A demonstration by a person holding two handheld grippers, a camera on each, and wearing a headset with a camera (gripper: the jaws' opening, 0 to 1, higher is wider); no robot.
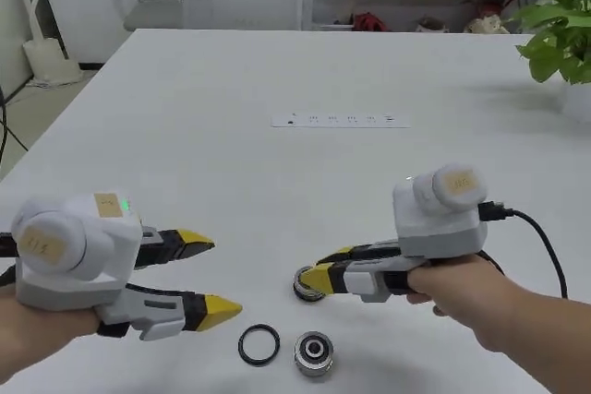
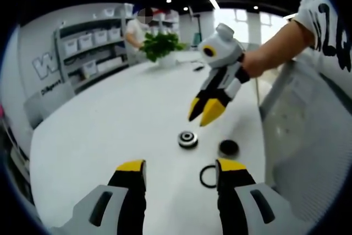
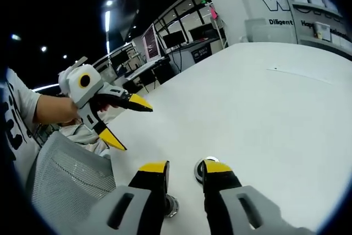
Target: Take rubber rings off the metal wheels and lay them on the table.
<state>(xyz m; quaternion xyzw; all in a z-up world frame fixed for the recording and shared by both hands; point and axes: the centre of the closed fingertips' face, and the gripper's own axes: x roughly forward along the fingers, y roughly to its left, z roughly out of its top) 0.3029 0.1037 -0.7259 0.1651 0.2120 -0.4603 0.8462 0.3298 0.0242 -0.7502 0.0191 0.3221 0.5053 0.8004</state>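
The right hand-held gripper [image 1: 319, 276], jaws slightly parted and empty, is poised at the far wheel [image 1: 307, 283] just beyond the loose ring [image 1: 259, 343]. That wheel seems to have its rubber still on. The left hand-held gripper [image 1: 208, 276] is wide open and empty, left of the ring. A bare wheel [image 1: 314, 354] lies just right of the ring on the tabletop [image 1: 277, 173]. The task looks roughly half done.

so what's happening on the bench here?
A person works two grippers over a white table. The right gripper, jaws slightly apart, hovers at one metal wheel. The left gripper is open and holds nothing. One black rubber ring already lies loose on the table beside a second wheel.
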